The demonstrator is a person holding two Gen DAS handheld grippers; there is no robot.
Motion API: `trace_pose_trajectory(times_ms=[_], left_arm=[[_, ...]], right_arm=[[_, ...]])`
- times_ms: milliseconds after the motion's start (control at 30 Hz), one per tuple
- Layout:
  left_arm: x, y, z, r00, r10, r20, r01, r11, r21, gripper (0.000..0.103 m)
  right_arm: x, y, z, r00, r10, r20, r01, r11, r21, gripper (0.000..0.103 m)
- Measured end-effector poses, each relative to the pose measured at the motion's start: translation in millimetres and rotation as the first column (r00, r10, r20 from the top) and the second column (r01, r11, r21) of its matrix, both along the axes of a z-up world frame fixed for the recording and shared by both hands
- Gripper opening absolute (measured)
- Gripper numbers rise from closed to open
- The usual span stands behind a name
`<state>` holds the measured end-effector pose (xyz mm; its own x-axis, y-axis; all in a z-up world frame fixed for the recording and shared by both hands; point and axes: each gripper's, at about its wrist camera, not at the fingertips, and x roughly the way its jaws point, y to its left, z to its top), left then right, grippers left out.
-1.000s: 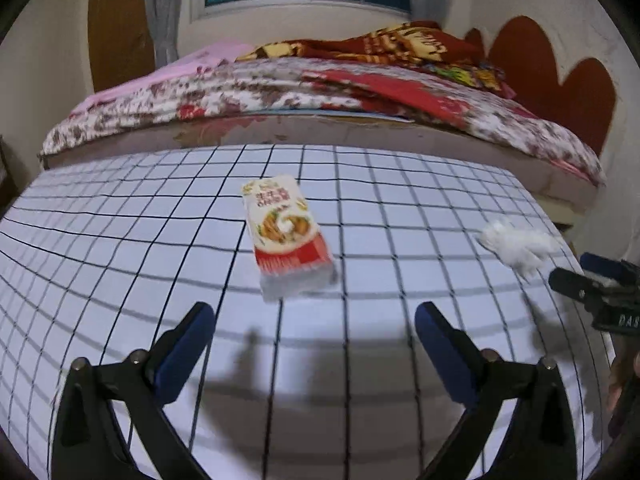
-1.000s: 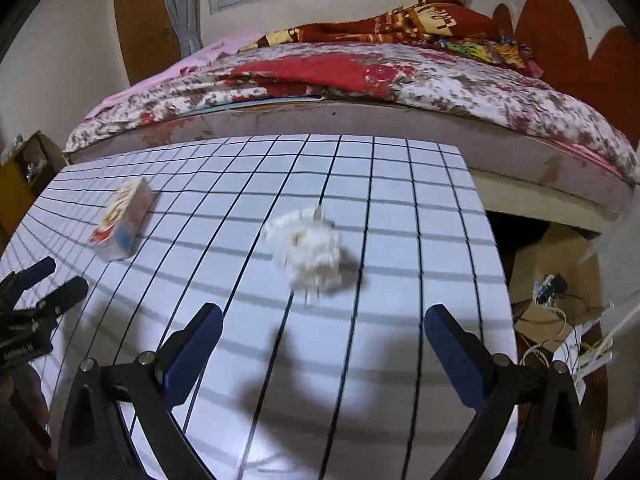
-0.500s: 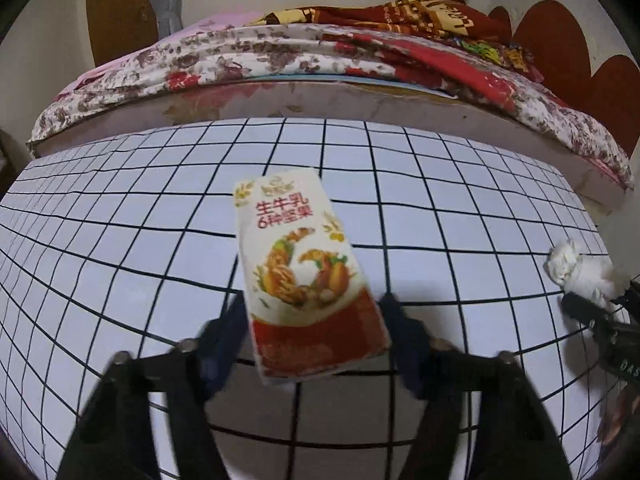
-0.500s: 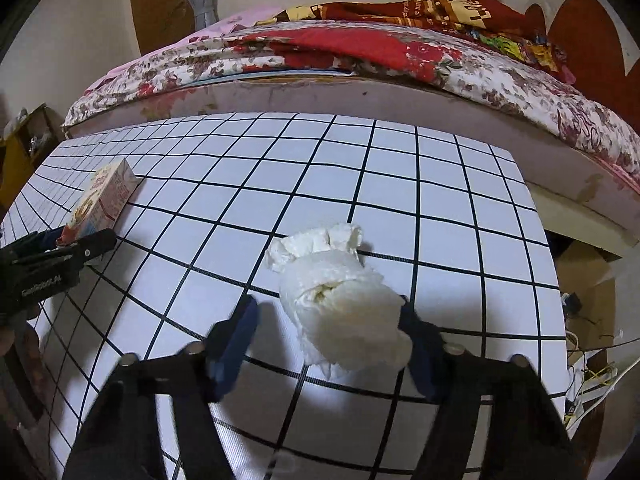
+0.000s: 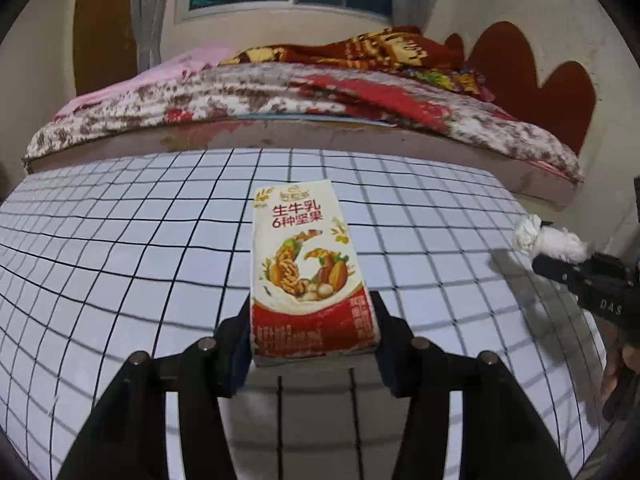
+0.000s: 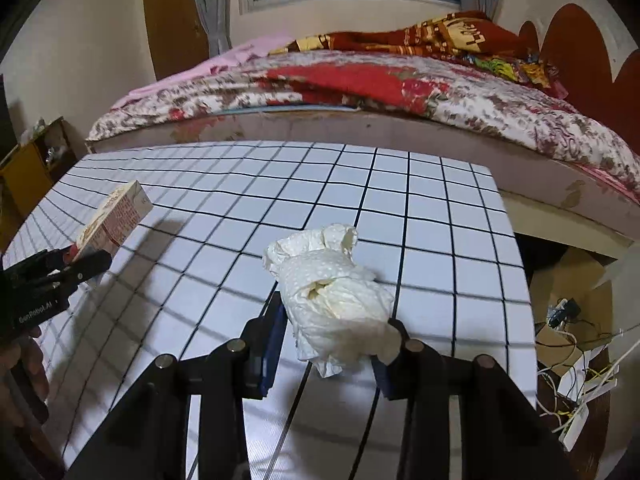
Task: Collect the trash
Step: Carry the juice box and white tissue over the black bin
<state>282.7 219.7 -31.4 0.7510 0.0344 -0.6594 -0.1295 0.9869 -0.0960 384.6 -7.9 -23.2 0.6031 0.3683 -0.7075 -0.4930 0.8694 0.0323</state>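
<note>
A milk carton (image 5: 304, 268) with nut pictures and a red base sits between the fingers of my left gripper (image 5: 310, 316). The jaws are closing and both pads press on its sides. In the right wrist view the carton (image 6: 116, 216) hangs just above the table, casting a shadow, in the left gripper (image 6: 80, 260). A crumpled white tissue (image 6: 332, 300) is between the pads of my right gripper (image 6: 334, 320), whose jaws are closing and squeeze it. In the left wrist view that tissue (image 5: 548, 240) sticks out of the right gripper (image 5: 560, 264) at the far right.
The table (image 5: 120, 240) wears a white cloth with a black grid. A bed (image 5: 320, 100) with floral and red blankets runs along its far edge. Right of the table lie a cardboard box and cables (image 6: 572, 320) on the floor. A yellow shelf (image 6: 28, 168) stands at left.
Both grippers went from wide open and short of their objects to closing around them. The carton and the tissue now sit between the pads and have come up off the cloth.
</note>
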Motion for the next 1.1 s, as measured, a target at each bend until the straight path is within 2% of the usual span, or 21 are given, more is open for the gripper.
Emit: trace_pose_trajectory(times_ms=[167, 333, 633, 1100], left_arm=[[-28, -16, 10, 0.999, -0.033, 0.034, 0.033, 0.999, -0.002, 0.052], [-55, -35, 22, 0.996, -0.063, 0.070, 0.059, 0.997, 0.055, 0.052], [-99, -59, 31, 0.988, -0.114, 0.107, 0.106, 0.992, 0.072, 0.052], [-146, -94, 38, 0.974, -0.178, 0.138, 0.170, 0.983, 0.071, 0.052]], right_arm=[[-38, -15, 13, 1.000, -0.008, 0.030, 0.007, 1.000, 0.021, 0.040], [-74, -25, 24, 0.998, -0.011, 0.058, 0.009, 0.999, 0.037, 0.040], [-134, -46, 46, 0.993, -0.018, 0.113, 0.011, 0.998, 0.065, 0.040], [-198, -89, 60, 0.985, -0.065, 0.158, 0.046, 0.991, 0.124, 0.040]])
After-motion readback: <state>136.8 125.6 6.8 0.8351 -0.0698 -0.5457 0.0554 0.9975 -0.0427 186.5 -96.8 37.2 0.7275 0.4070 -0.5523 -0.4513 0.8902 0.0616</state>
